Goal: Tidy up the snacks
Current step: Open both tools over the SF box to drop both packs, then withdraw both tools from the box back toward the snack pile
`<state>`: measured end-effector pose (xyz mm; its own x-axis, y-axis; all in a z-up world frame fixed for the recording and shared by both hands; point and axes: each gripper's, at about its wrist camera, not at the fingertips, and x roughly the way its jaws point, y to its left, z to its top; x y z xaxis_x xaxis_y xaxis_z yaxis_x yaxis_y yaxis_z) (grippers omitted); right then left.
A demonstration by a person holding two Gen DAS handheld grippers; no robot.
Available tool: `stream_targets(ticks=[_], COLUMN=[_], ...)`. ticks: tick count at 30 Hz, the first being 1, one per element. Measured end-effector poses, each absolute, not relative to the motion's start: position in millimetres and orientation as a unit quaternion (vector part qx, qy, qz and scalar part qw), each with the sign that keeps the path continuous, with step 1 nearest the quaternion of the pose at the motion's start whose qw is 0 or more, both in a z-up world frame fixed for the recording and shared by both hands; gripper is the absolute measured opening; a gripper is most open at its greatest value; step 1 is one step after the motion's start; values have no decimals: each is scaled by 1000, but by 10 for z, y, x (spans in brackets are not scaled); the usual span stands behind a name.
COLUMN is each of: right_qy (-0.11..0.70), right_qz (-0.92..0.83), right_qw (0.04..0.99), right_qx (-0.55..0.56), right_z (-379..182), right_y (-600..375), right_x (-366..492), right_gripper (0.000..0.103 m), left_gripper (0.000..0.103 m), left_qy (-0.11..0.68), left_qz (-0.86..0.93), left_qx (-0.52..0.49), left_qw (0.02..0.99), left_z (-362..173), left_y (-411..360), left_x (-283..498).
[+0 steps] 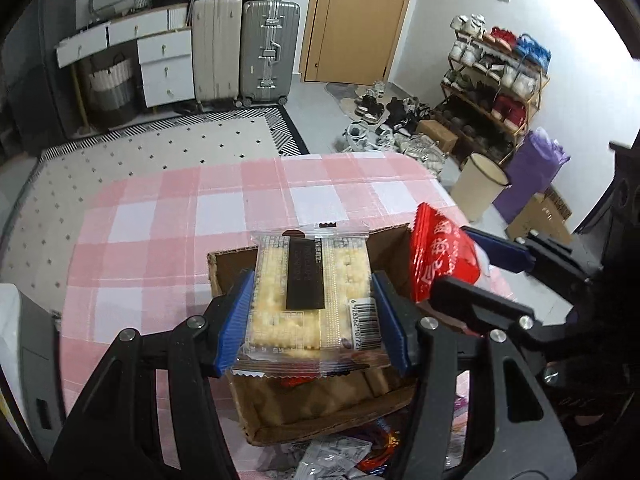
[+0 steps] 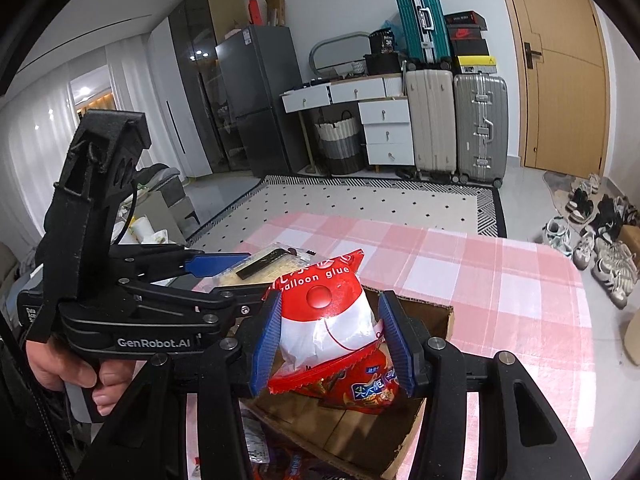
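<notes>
The left tool (image 1: 314, 316) is clenched on a clear-wrapped cracker packet (image 1: 310, 300), both blue pads pressed to its long edges, holding it flat just above the open cardboard box (image 1: 320, 412) on the pink-checked bench (image 1: 160, 216). At about two o'clock from it, the right tool (image 2: 330, 340) carries a red-and-white snack bag (image 2: 324, 320) over the same box; the left pad touches the bag, but whether the right pad still bears on it cannot be told, so the hold looks loose. Another red packet (image 2: 360, 390) already lies inside the box.

To do this step well, each packet should probably be lowered past the box rim before letting go, one tool at a time, so they do not collide. The cracker packet should go in level to avoid catching the flaps.
</notes>
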<state>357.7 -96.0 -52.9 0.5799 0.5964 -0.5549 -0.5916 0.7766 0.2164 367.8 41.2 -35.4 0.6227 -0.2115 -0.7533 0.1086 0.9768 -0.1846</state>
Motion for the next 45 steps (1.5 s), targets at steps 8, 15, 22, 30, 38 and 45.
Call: stream_targets(ticks=[8,15,22,30,38,45], right_qy=[309,288,266,237,215,203], right_qz=[320,317,310,311,314,312], right_qw=[896,903,913,920,925,928], right_qx=[19,23,19,16,8,9], right_z=[-543,-404,-218,0,127,173], right_y=[-1084,-1192,-1261,-1313,-1381,-1461], right_x=[3590,3428,3162,2755,2311,1974], right_gripper=[63,69,82,92,99,100], left_gripper=[68,70,80,83,85,102], left_qy=[426,414,397,377,359,341], left_qz=[-95,-88,-76,-71,-66,-60], left_qx=[-67,-58,-48,-34,-35,-48], left_qw=[897,904,914,923,930,937], left_z=[-433,-319,-131,80,176,193], left_y=[469,452,439,346,282,259], left_x=[3625,3392,3081,2663,2171,1721])
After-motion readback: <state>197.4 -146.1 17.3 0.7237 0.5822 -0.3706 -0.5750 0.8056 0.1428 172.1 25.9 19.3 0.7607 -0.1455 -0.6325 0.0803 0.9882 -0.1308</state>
